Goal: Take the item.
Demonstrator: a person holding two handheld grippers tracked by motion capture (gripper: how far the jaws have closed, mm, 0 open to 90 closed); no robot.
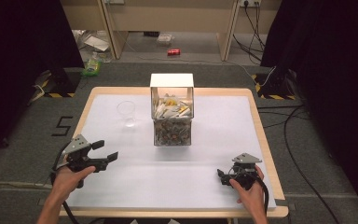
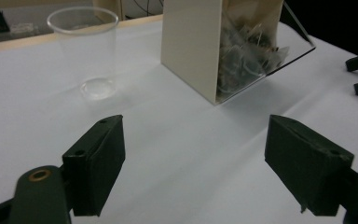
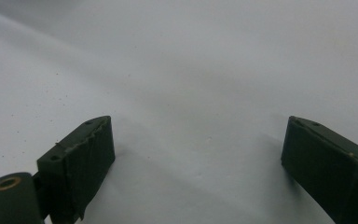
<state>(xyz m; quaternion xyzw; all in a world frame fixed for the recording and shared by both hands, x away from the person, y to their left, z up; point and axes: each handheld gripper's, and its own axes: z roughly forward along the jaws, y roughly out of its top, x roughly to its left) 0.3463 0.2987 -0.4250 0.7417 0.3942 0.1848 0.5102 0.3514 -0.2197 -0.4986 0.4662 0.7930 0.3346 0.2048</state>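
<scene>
both tools (image 1: 106, 150) (image 1: 222, 176) with jaws apart, gripping nothing; beyond, empty clear cup (image 2: 86, 51), packet-filled box (image 1: 172, 114)

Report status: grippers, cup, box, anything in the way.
Left gripper open, empty, raised off the table. Right gripper open, empty, low over the white mat. Clear cup upright, empty, left of packet box, untouched. Path clear.

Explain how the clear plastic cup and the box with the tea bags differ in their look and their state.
The clear plastic cup is round and see-through all around, while the box is square, with cream walls and a clear front. The cup is empty; the box is filled with tea bags. The cup is lower than the box. Both stand upright on the white table cover, apart from each other, and no gripper touches either.
</scene>
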